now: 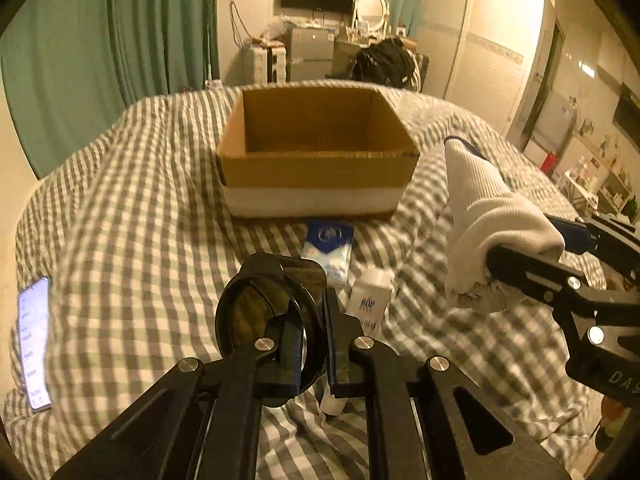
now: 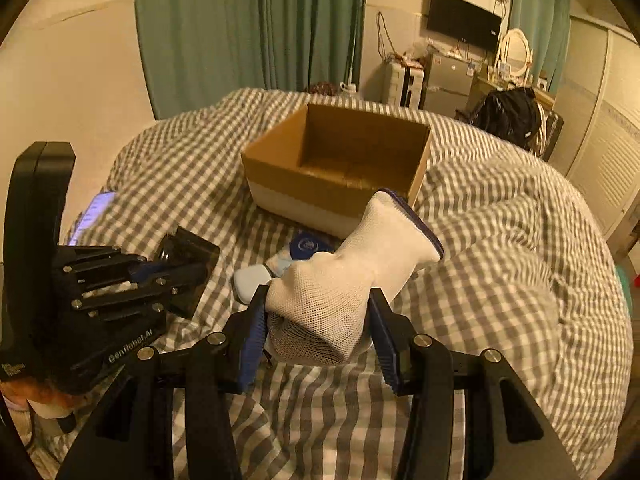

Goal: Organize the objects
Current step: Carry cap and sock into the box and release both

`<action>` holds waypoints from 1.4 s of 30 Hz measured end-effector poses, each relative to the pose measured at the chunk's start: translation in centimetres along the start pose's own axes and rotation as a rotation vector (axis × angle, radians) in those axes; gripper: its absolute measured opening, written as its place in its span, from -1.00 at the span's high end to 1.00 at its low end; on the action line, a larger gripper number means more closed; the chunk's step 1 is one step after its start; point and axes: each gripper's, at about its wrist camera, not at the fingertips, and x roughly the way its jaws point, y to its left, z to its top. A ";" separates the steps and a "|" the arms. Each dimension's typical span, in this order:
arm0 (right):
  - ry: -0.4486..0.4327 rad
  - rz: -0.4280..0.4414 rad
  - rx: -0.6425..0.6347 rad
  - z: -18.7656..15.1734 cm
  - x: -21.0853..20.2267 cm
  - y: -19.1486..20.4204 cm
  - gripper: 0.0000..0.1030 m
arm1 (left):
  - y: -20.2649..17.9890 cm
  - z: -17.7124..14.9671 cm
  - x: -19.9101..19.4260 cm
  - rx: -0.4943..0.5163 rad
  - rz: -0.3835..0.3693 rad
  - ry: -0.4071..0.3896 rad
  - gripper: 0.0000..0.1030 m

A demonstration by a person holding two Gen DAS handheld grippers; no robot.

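An open cardboard box (image 1: 316, 160) stands on the checked bed; it also shows in the right wrist view (image 2: 332, 176) and looks empty. My left gripper (image 1: 312, 320) is shut on a round dark compact mirror (image 1: 264, 312), held above the bedding; in the right wrist view the mirror (image 2: 188, 264) shows at the left. My right gripper (image 2: 316, 320) is shut on a white knit glove (image 2: 352, 268), held up right of the box front; the glove (image 1: 488, 224) also shows in the left wrist view. A blue tissue pack (image 1: 330, 246) and a white bottle (image 1: 370, 300) lie before the box.
A lit phone (image 1: 34, 344) lies on the bed at the far left. A pale blue case (image 2: 250, 280) rests on the bedding near the tissue pack. Green curtains, a wall TV and cluttered furniture stand behind the bed.
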 end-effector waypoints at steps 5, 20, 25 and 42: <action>-0.039 0.001 -0.019 1.2 -1.7 0.1 0.08 | -0.2 2.1 -1.4 0.009 -0.006 -0.038 0.83; -0.143 -0.007 -0.099 10.1 -1.2 -0.6 0.08 | 2.4 13.3 0.9 -0.014 -0.022 -0.135 0.83; -0.159 -0.007 -0.099 13.8 0.8 -1.6 0.08 | 2.9 16.2 3.1 -0.005 -0.019 -0.141 0.83; -0.046 0.003 -0.084 19.0 14.3 -5.8 0.08 | 4.0 20.1 15.5 0.070 0.013 -0.020 0.83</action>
